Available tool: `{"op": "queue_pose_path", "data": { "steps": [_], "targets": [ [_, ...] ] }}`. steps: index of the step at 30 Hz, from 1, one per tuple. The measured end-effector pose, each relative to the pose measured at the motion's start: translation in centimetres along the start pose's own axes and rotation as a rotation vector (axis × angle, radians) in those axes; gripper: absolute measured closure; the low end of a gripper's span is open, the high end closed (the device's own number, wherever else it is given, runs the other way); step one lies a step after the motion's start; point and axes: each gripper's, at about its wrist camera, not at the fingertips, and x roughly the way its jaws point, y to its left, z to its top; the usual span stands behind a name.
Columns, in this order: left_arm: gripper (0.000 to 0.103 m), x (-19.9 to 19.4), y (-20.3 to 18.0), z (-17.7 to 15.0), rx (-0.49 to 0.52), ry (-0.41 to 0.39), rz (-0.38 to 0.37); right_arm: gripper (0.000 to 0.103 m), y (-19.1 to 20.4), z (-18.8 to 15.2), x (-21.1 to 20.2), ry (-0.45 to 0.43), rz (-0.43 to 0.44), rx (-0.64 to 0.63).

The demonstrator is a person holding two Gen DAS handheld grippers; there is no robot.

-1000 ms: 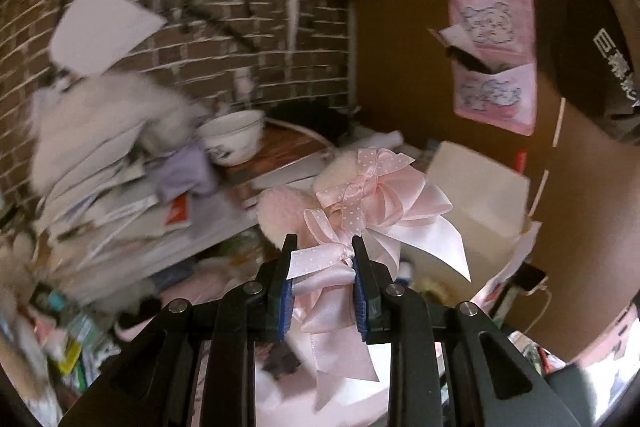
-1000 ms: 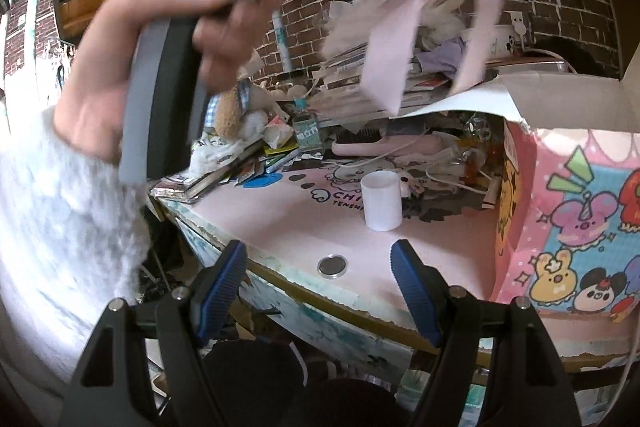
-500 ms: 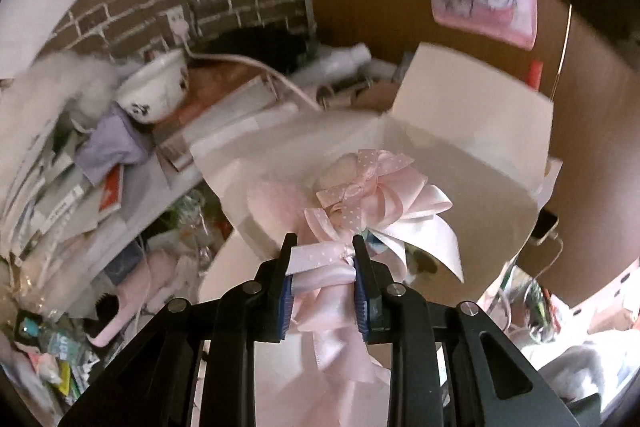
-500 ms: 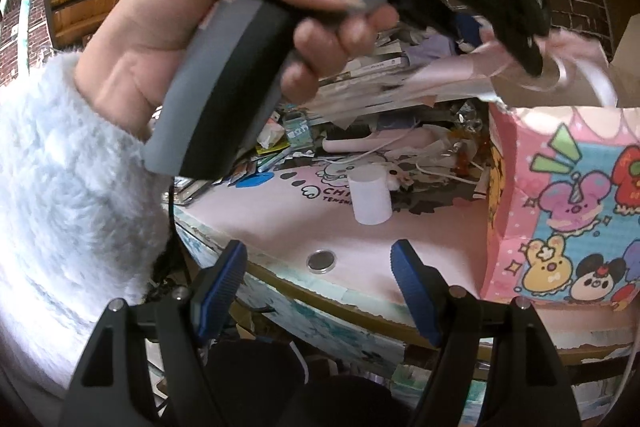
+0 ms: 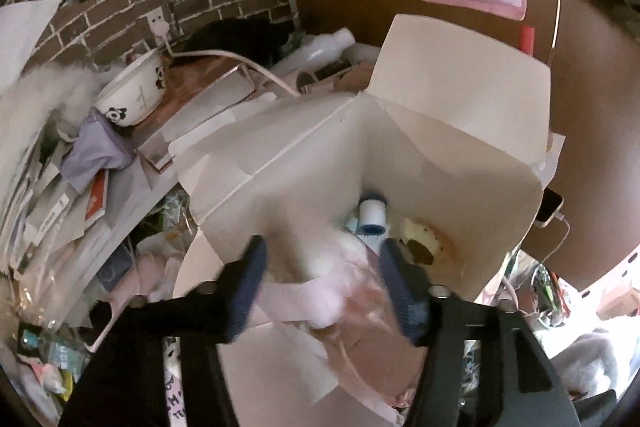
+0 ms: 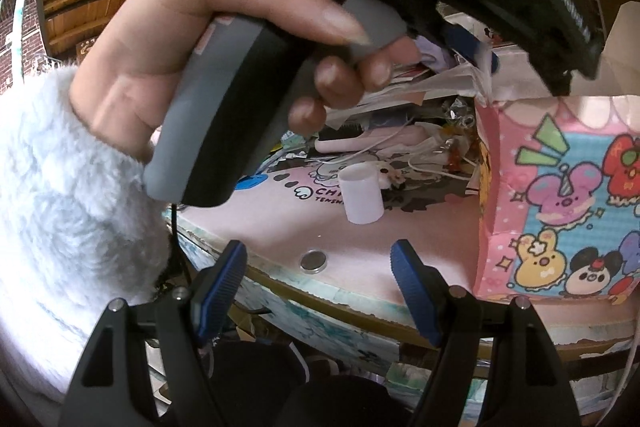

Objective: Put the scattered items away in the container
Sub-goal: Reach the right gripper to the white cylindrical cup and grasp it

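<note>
My left gripper (image 5: 324, 279) hangs open above the open white-lined carton (image 5: 460, 131), jaws spread wide. The pink ribbon bow (image 5: 328, 291) is a blur between and just below the fingers, loose and inside the carton's mouth. Deeper in the carton lie a blue-and-white bottle (image 5: 372, 217) and a pale plush piece (image 5: 420, 247). In the right wrist view the carton's pink cartoon-printed side (image 6: 560, 207) stands at the right. My right gripper (image 6: 316, 287) is open at the desk's front edge, holding nothing. A white cup (image 6: 360, 195) and a small round coin-like disc (image 6: 313, 261) sit on the pink desk mat.
A hand (image 6: 240, 27) in a fluffy white sleeve (image 6: 60, 207) holds the left gripper's handle high across the right wrist view. Papers, a panda bowl (image 5: 132, 99), a pink hairbrush (image 6: 360, 141) and cables crowd the desk's back. A brick wall stands behind.
The left gripper has swung further over the carton and opened. The bow has slipped from its pinch and is dropping into the carton. The right gripper has stayed put.
</note>
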Motion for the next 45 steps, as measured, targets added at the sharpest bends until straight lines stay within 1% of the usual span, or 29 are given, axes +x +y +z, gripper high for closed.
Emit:
{"op": "queue_pose_path", "data": {
  "steps": [1, 3, 6, 8, 9, 14, 17, 20, 22, 24, 28, 32, 35, 39, 45],
  "targets": [
    [0.03, -0.3, 0.1, 0.0, -0.006, -0.011, 0.009, 0.031, 0.0, 0.0, 0.0, 0.0, -0.001, 0.001],
    [0.024, -0.9, 0.4, -0.1, -0.021, -0.032, 0.027, 0.031, -0.1, 0.0, 0.0, 0.001, -0.003, 0.004],
    [0.023, -2.2, 1.4, -0.5, -0.055, -0.068, 0.034, 0.031, -0.2, -0.1, 0.1, 0.004, -0.005, 0.008],
    [0.018, -3.4, 2.1, -1.1, -0.076, -0.105, 0.048, 0.031, -0.2, -0.2, 0.3, 0.007, -0.011, 0.012],
    [0.014, -4.1, 2.4, -1.5, -0.084, -0.123, 0.06, 0.031, -0.2, -0.2, 0.4, 0.008, -0.015, 0.012],
    [0.011, -7.7, 4.2, -4.3, -0.132, -0.201, 0.137, 0.031, 0.1, -0.4, 1.2, 0.006, -0.044, 0.008],
    [0.008, -9.4, 5.3, -6.3, -0.171, -0.231, 0.186, 0.031, 0.1, -0.5, 1.9, 0.005, -0.062, 0.009],
    [0.006, -10.6, 6.4, -8.6, -0.23, -0.241, 0.244, 0.031, 0.4, -0.4, 2.9, 0.0, -0.078, 0.001],
    [0.006, -11.1, 7.1, -10.2, -0.274, -0.24, 0.288, 0.031, 0.7, -0.3, 3.7, -0.002, -0.086, -0.009],
    [0.006, -11.3, 7.8, -11.8, -0.311, -0.232, 0.339, 0.031, 1.1, -0.1, 4.5, -0.005, -0.111, -0.03],
    [0.006, -11.5, 9.5, -15.6, -0.404, -0.206, 0.408, 0.031, 1.7, 0.4, 6.1, 0.002, -0.164, -0.052],
    [0.006, -11.4, 11.0, -19.3, -0.492, -0.168, 0.475, 0.031, 1.9, 1.1, 7.7, 0.001, -0.231, -0.06],
    [0.006, -11.1, 12.1, -21.9, -0.562, -0.126, 0.527, 0.031, 2.2, 1.6, 8.9, 0.007, -0.259, -0.075],
    [0.006, -10.5, 13.0, -24.2, -0.618, -0.097, 0.519, 0.031, 2.5, 2.1, 10.5, 0.019, -0.31, -0.103],
    [0.006, -9.1, 13.3, -26.0, -0.648, -0.053, 0.505, 0.031, 2.3, 2.7, 12.5, 0.054, -0.378, -0.109]
  ]
}}
